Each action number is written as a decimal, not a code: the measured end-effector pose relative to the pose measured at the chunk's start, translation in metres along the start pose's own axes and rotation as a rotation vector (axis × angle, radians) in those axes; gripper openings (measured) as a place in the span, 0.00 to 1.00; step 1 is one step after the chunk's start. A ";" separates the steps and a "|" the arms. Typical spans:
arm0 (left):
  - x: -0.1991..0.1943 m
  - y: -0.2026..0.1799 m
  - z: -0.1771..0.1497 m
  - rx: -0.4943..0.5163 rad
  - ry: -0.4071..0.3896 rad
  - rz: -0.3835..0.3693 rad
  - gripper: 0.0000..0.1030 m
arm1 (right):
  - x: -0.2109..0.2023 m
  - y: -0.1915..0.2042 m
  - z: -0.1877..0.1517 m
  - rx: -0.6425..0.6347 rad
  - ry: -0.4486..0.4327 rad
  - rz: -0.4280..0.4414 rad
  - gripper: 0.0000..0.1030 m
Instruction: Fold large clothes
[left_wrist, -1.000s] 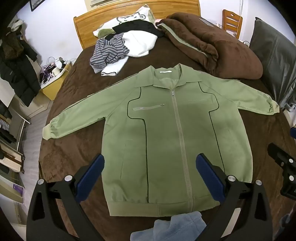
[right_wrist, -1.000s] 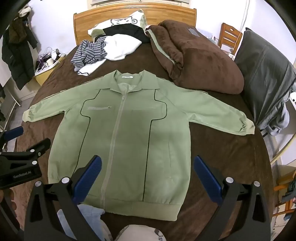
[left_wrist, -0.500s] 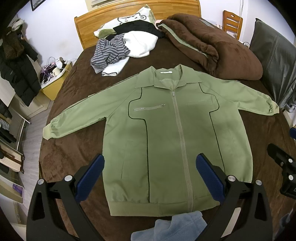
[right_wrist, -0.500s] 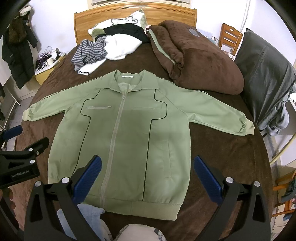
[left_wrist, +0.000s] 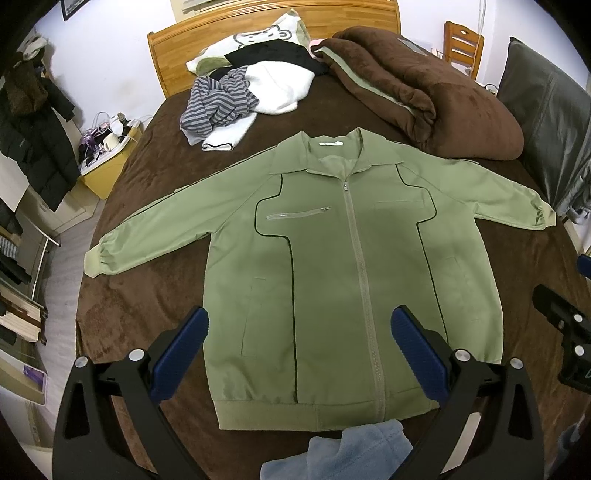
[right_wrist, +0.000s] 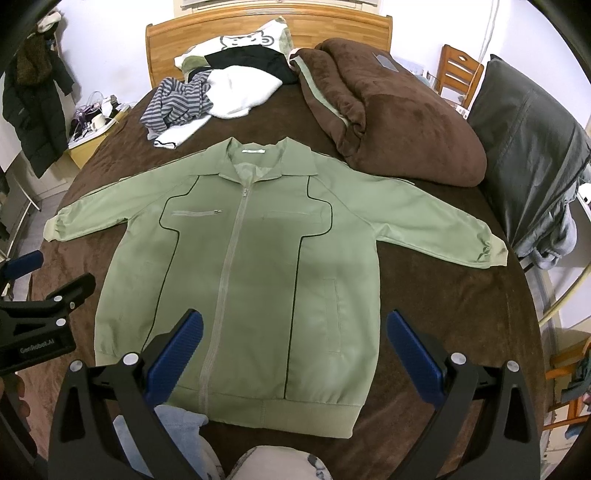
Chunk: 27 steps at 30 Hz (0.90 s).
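Observation:
A green zip-up jacket lies flat, front up, on the brown bed, both sleeves spread out to the sides and the zipper closed. My left gripper hovers open above the jacket's lower hem, blue pads wide apart, holding nothing. My right gripper is also open above the hem area, nothing between its pads. Each gripper shows at the other view's edge: the right one by the jacket's right side, the left one by its left side.
A folded brown blanket lies beyond the right shoulder. A pile of striped, white and black clothes sits near the wooden headboard. A grey-blue garment lies at the near bed edge. A dark grey pillow stands at the right.
Almost nothing: both views shift very slightly, and the jacket stays flat and untouched.

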<state>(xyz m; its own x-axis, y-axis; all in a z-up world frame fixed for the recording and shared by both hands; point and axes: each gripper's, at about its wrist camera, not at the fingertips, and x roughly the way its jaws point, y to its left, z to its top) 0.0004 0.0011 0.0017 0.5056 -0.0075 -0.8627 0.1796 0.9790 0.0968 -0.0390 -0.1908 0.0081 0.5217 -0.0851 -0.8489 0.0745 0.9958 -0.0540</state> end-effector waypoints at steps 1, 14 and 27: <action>0.001 0.000 0.001 0.000 0.001 0.001 0.94 | 0.000 0.000 0.000 0.000 -0.001 -0.002 0.95; 0.002 0.001 -0.001 -0.001 0.000 -0.001 0.94 | 0.001 0.000 -0.001 -0.002 0.004 0.005 0.95; 0.002 0.008 -0.003 -0.002 -0.009 -0.002 0.94 | 0.003 0.005 0.001 -0.004 0.007 0.012 0.95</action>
<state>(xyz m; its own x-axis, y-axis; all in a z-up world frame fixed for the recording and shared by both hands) 0.0002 0.0095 -0.0009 0.5124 -0.0112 -0.8587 0.1793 0.9793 0.0942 -0.0362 -0.1863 0.0058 0.5169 -0.0729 -0.8529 0.0645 0.9969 -0.0461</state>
